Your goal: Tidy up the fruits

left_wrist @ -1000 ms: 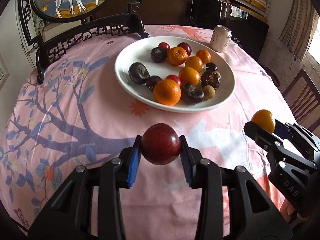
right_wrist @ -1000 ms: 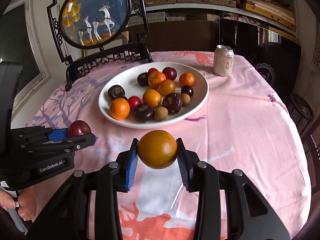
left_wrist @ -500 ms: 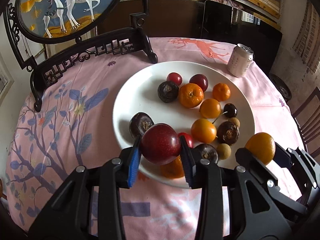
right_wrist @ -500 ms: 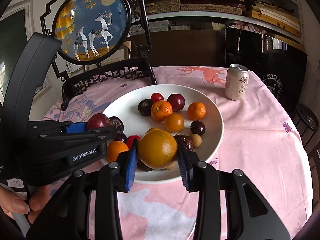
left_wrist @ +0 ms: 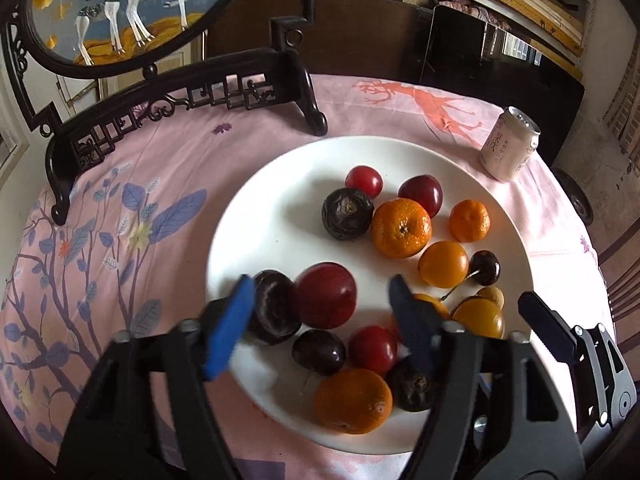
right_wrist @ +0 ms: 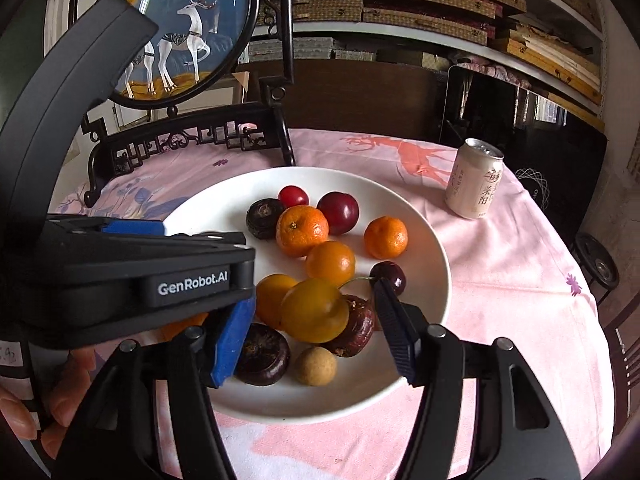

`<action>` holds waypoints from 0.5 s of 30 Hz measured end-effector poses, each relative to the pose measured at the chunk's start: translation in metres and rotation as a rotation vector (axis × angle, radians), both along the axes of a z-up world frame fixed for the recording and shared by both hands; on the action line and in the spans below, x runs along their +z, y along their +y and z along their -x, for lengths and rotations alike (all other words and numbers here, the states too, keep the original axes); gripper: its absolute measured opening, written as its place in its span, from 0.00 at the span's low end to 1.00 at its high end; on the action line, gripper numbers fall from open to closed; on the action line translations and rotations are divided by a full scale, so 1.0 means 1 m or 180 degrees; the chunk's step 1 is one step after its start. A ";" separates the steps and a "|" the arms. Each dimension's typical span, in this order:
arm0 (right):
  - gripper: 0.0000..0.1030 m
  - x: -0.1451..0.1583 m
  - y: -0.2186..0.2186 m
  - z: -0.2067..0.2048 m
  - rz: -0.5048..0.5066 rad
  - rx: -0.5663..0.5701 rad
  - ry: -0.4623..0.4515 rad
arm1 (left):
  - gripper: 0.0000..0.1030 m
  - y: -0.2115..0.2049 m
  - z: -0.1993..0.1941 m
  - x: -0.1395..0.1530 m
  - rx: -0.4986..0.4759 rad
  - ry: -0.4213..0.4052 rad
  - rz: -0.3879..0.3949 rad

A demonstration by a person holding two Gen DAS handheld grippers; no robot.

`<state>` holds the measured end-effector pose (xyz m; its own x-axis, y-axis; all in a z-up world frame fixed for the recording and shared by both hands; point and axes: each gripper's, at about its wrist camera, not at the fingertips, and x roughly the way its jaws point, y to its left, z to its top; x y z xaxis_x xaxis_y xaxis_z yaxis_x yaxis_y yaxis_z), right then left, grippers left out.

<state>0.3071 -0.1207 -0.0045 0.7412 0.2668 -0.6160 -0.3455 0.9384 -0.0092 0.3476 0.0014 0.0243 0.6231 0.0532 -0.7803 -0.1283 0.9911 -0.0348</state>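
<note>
On the pink-clothed desk (left_wrist: 168, 168), my left hand-held gripper (left_wrist: 320, 312) and right hand-held gripper (right_wrist: 316, 328) are opening, releasing plum (left_wrist: 326, 296) and orange (right_wrist: 314, 310) at the plate's (left_wrist: 256, 216) six o'clock; I fear the orange, perched on others, rolls off.

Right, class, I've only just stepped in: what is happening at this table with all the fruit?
A person holds a claw in each hand over a white plate of mixed fruit. The left claw is opening and a dark red plum sits loose between its pads among the other fruit. The right claw is opening too, with a yellow-orange fruit lying free on the pile. A drink can stands beside the plate.
</note>
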 end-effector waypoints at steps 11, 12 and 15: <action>0.60 0.004 -0.027 0.028 -0.0186 -0.0116 0.0158 | 0.90 -0.003 0.041 0.022 -0.0055 -0.0166 -0.0012; 0.60 0.005 -0.029 0.033 -0.0179 -0.0133 0.0154 | 0.90 -0.004 0.046 0.022 -0.0066 -0.0173 -0.0017; 0.60 0.007 -0.035 0.047 -0.0150 -0.0170 0.0169 | 0.90 -0.006 0.065 0.025 -0.0107 -0.0213 -0.0014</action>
